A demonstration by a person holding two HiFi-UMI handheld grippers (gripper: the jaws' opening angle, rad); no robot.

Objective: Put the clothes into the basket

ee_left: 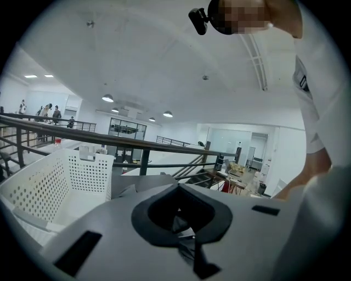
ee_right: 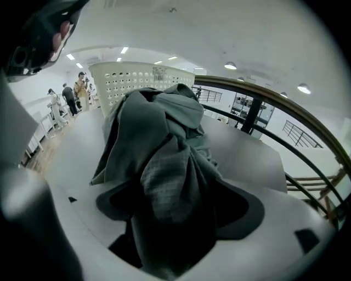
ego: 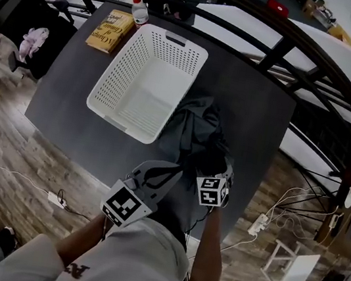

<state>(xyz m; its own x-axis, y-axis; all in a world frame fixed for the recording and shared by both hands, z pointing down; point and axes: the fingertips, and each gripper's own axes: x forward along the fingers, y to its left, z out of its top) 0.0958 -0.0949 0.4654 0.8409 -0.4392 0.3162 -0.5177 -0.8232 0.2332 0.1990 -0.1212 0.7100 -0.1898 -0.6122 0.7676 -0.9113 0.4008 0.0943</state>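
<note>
Dark table (ego: 259, 117), grey clothes (ego: 194, 129) beside basket (ego: 119, 60) (white)

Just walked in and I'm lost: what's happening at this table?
A person works with tongs in each hand. The right tongs stand open with a bunched dark grey garment between them; it lies on the dark table beside the white laundry basket, which looks empty. The left tongs sit by the garment's near edge; their grip is unclear.
</note>
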